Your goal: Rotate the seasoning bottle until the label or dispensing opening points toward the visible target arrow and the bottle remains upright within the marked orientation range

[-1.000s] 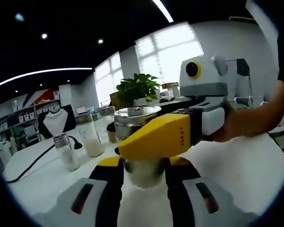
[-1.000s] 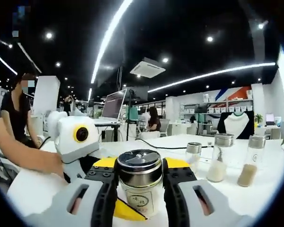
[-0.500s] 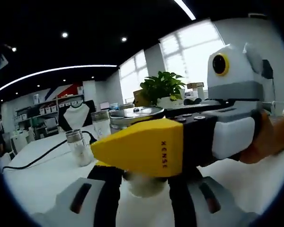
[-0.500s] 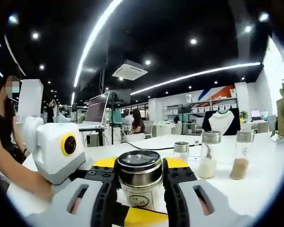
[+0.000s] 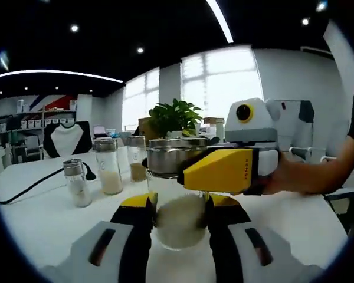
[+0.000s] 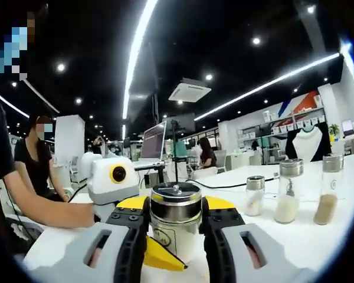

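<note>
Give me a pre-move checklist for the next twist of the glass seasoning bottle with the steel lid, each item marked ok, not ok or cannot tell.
1. Glass seasoning bottle with steel lid upright: ok.
2. Right gripper jaws flank the bottle: ok.
3. Left gripper jaws flank it too: ok.
4. Label facing a target arrow: cannot tell; no arrow seen on the white table.
5. Three smaller glass jars stand apart from the bottle: ok.
6. Firm clamp on the glass: cannot tell.

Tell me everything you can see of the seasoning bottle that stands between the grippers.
The seasoning bottle is a clear glass jar with a shiny metal lid and a pale label bearing a round mark. It stands upright on the white table, holding whitish powder. The left gripper and the right gripper both close around it.
</note>
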{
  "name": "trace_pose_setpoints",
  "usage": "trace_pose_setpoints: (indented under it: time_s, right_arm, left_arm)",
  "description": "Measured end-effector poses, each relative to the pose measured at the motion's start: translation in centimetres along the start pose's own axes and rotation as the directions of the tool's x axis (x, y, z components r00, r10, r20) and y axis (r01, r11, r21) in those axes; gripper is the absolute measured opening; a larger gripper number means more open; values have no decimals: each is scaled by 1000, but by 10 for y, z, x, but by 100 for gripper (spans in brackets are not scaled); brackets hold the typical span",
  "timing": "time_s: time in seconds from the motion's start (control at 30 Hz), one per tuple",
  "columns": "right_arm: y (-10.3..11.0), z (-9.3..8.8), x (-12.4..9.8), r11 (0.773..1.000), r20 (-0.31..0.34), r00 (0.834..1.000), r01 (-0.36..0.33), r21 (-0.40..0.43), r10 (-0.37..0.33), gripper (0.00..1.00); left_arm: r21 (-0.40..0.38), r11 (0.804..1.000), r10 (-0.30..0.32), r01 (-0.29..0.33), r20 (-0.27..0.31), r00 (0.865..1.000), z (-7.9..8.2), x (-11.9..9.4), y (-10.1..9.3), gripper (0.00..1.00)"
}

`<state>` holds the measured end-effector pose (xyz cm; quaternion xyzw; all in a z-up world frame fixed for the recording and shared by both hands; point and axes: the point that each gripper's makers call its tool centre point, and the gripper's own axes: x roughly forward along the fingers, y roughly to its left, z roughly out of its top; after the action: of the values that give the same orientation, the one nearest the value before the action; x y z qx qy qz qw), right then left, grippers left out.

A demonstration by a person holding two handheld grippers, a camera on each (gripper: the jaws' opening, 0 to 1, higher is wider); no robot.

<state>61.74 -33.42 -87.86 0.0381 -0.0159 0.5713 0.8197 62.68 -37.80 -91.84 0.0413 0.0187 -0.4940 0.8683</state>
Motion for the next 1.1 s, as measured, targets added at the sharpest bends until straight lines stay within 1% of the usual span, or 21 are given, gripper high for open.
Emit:
trace_pose_setpoints:
  time_s: [0.03, 0.1, 0.13, 0.17, 0.23, 0.3, 0.37, 0.43, 0.5, 0.57, 0.63, 0.67, 0.77, 0.83, 0.87, 0.9, 0.93, 0.97, 1.0, 1.03, 1.1]
  right_arm:
    - [3, -1, 1, 1000, -2, 1000, -10, -8, 10, 33]
    - [6, -5, 2, 998, -32, 999, -22, -52, 20, 34]
    - [9, -7, 2, 994, -49, 998, -35, -100, 30, 34]
    - [12, -8, 2, 992, -61, 997, -45, -120, 38, 34]
    - [15, -8, 1, 992, -64, 997, -60, -110, 53, 34]
    - [20, -6, 0, 989, -56, 995, -85, -120, 79, 34]
    - [22, -4, -2, 987, -51, 994, -106, -118, 101, 34]
    - [28, -4, -4, 982, -50, 989, -142, -121, 137, 34]
    - [32, -5, -4, 979, -55, 986, -162, -125, 157, 34]
    - [36, -4, -5, 976, -53, 984, -176, -128, 171, 34]
    - [36, -4, -5, 976, -53, 983, -181, -120, 175, 34]
    - [35, -6, -6, 978, -62, 984, -174, -114, 168, 33]
    - [29, -13, -4, 982, -102, 988, -131, -134, 117, 33]
    - [19, -12, -2, 990, -96, 994, -68, -128, 56, 33]
    - [14, -12, 0, 993, -87, 996, -36, -115, 26, 32]
    - [11, -11, 0, 994, -80, 997, -15, -110, 6, 32]
    - [7, -12, 0, 992, -84, 996, 9, -129, -21, 32]
    - [4, -12, 0, 991, -84, 995, 34, -131, -45, 32]
    - [-1, -10, 0, 991, -67, 994, 73, -113, -81, 32]
    - [-3, -8, 0, 989, -52, 994, 92, -114, -99, 32]
    - [-4, -8, 2, 986, -47, 991, 118, -115, -124, 32]
  left_arm:
    - [10, 1000, -14, 14, -14, 1000, -2, 0, -2, 38]
    - [12, 999, -47, 47, -25, 999, -5, -2, -6, 38]
    - [15, 998, -63, 64, -36, 997, -7, -3, -8, 38]
    - [23, 996, -86, 87, -43, 995, -9, -5, -11, 38]
    - [8, 993, -118, 119, -48, 992, -9, -7, -15, 38]
    - [-3, 989, -145, 145, -38, 989, -7, -9, -18, 38]
    - [-29, 982, -190, 189, -31, 981, -7, -12, -24, 38]
    - [-30, 974, -227, 226, -37, 973, -8, -16, -28, 38]
    - [-38, 968, -251, 250, -41, 967, -9, -20, -32, 38]
    - [-46, 961, -273, 271, -28, 962, -9, -21, -34, 38]
    - [-51, 959, -280, 279, -22, 960, -9, -21, -34, 38]
    - [-49, 960, -276, 274, -25, 961, -10, -20, -34, 38]
    - [-24, 974, -227, 226, -58, 972, -16, -15, -28, 38]
    - [-38, 986, -167, 165, -59, 984, -16, -9, -20, 38]
    - [-41, 987, -155, 153, -56, 986, -15, -8, -18, 38]
    - [-45, 992, -118, 116, -54, 992, -14, -5, -14, 38]
    - [-16, 997, -76, 75, -66, 995, -14, -2, -10, 39]
    - [5, 999, -52, 52, -63, 997, -13, 0, -8, 39]
    - [20, 1000, -9, 10, -63, 998, -12, 2, -4, 39]
    - [26, 999, 19, -18, -69, 997, -13, 4, -2, 39]
    - [25, 998, 60, -58, -65, 996, -12, 7, 2, 39]
